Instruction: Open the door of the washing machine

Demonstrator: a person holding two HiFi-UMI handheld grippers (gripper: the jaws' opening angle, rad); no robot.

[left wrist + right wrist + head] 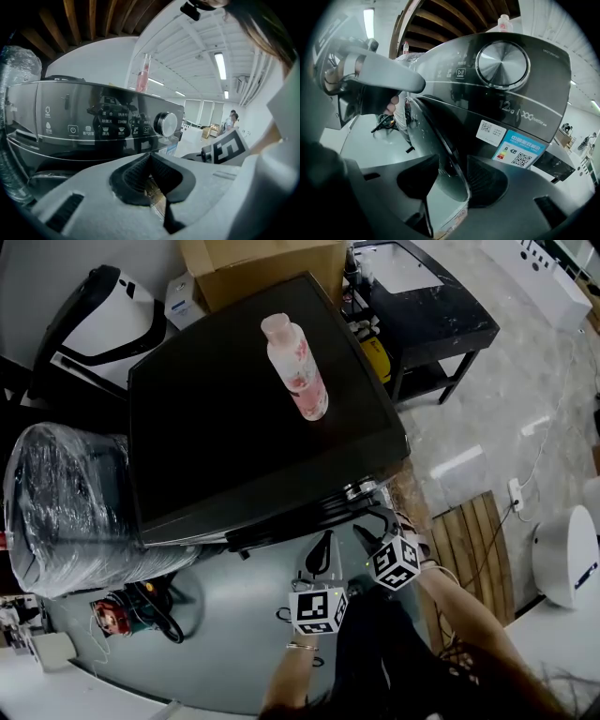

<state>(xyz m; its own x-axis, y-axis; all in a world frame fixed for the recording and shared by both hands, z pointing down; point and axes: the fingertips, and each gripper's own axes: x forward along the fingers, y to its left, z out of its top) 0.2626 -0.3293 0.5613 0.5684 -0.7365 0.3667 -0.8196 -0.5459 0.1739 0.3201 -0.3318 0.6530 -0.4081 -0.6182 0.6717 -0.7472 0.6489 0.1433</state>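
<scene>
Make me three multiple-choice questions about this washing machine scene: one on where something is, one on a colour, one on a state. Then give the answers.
1. Where does the pink bottle stand?
A on a shelf
B on top of the washing machine
C in a sink

2. What colour is the machine's big dial?
A silver
B red
C green

3. How are the right tool jaws?
A pressed together
B shut on the bottle
C apart, with the door rim between them

Answers:
1 B, the head view shows it on the dark lid.
2 A, it is shiny metal in the right gripper view.
3 C, the rim shows in the gap between them.
</scene>
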